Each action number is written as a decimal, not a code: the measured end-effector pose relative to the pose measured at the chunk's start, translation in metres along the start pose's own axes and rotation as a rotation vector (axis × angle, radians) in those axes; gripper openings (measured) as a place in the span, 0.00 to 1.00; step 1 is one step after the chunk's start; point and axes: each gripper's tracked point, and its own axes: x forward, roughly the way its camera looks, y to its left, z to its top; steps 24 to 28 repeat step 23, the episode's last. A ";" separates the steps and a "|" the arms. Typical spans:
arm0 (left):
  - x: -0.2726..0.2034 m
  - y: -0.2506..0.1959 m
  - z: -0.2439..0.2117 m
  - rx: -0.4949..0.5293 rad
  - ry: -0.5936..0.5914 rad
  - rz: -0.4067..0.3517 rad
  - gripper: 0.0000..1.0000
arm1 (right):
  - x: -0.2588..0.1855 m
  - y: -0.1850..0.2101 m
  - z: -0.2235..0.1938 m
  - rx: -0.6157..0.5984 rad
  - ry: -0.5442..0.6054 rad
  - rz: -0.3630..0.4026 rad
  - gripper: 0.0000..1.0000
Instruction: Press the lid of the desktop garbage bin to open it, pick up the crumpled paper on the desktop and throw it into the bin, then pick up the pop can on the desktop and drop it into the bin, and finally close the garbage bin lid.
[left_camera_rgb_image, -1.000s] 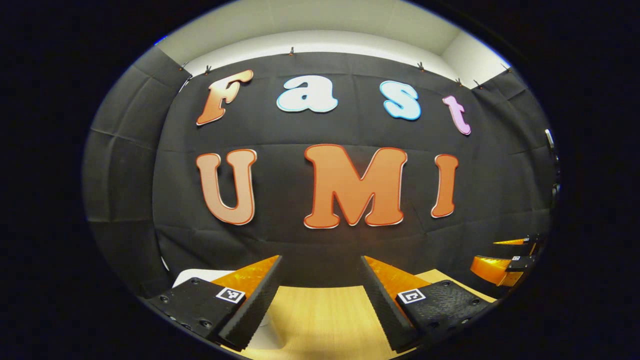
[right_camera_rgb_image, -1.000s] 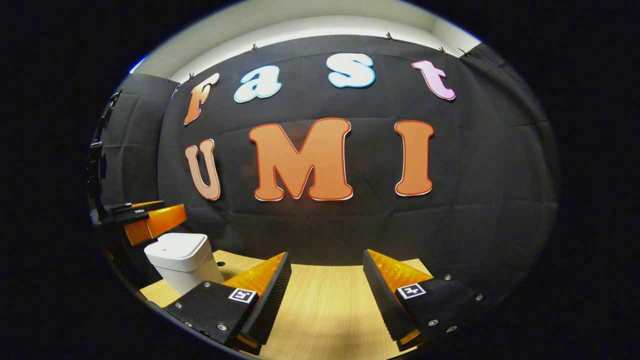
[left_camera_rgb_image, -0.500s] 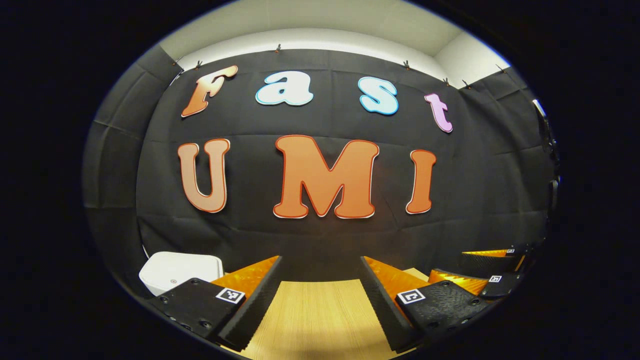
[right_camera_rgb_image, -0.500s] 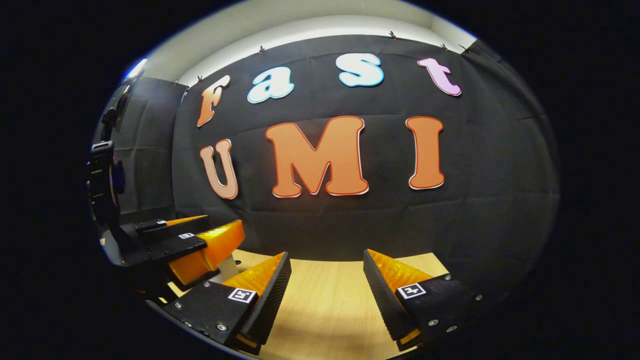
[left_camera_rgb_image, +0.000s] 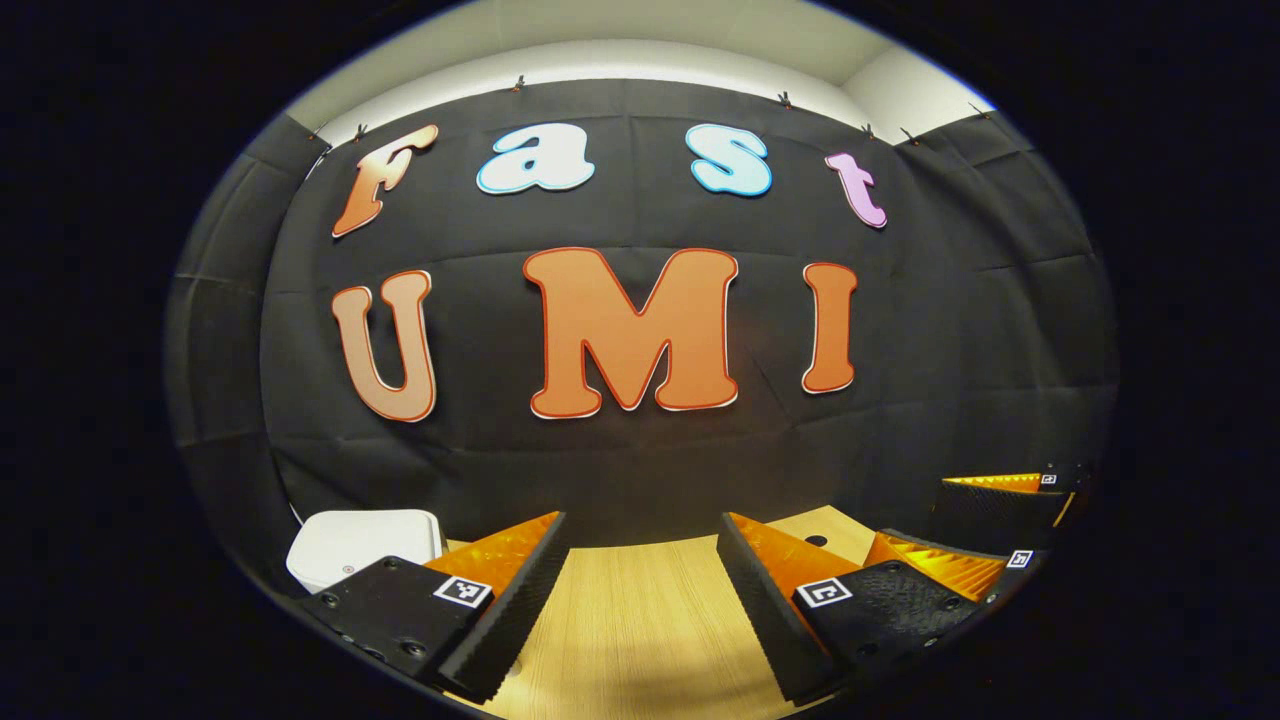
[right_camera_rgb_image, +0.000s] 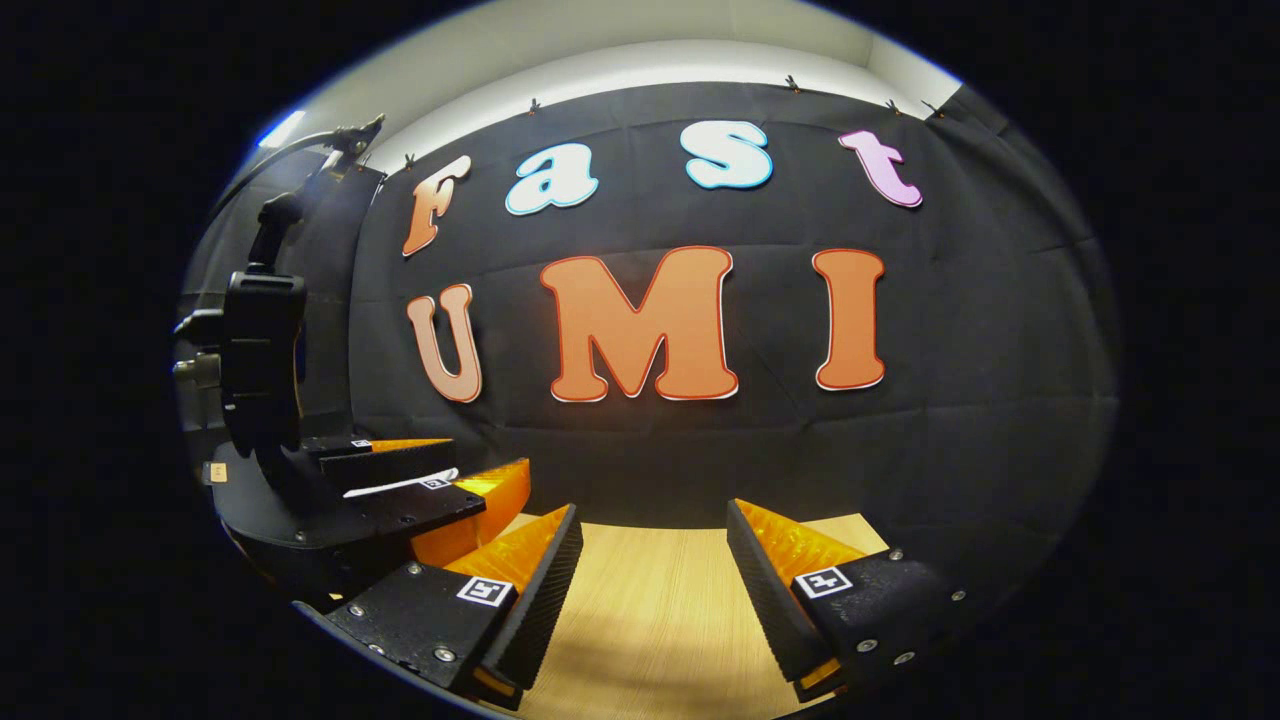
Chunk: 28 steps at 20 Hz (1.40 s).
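Down at the lower left of the left gripper view sits the white garbage bin (left_camera_rgb_image: 362, 545), lid closed, on the wooden desktop (left_camera_rgb_image: 640, 625), partly hidden behind the left finger of the left gripper (left_camera_rgb_image: 640, 575). That gripper's two fingers stand spread wide at the bottom of the frame with nothing between them, bare desktop showing in the gap. Further to the lower right of the same view, the right gripper (left_camera_rgb_image: 985, 535) comes in from the edge. In the right gripper view, the left gripper (right_camera_rgb_image: 400, 490) fills the left side of the frame, while the right gripper (right_camera_rgb_image: 655, 565) at bottom centre is likewise spread apart and empty over the desktop (right_camera_rgb_image: 650, 620).
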 end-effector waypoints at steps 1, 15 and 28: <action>-0.002 0.002 0.003 0.001 -0.006 0.005 0.95 | -0.001 0.001 0.000 0.000 0.003 -0.001 0.87; -0.020 0.031 0.010 -0.049 -0.073 0.079 0.95 | 0.002 -0.001 -0.007 -0.056 0.029 -0.021 0.87; -0.018 0.035 0.013 -0.051 -0.106 0.086 0.96 | 0.012 -0.011 -0.003 -0.065 0.034 -0.026 0.87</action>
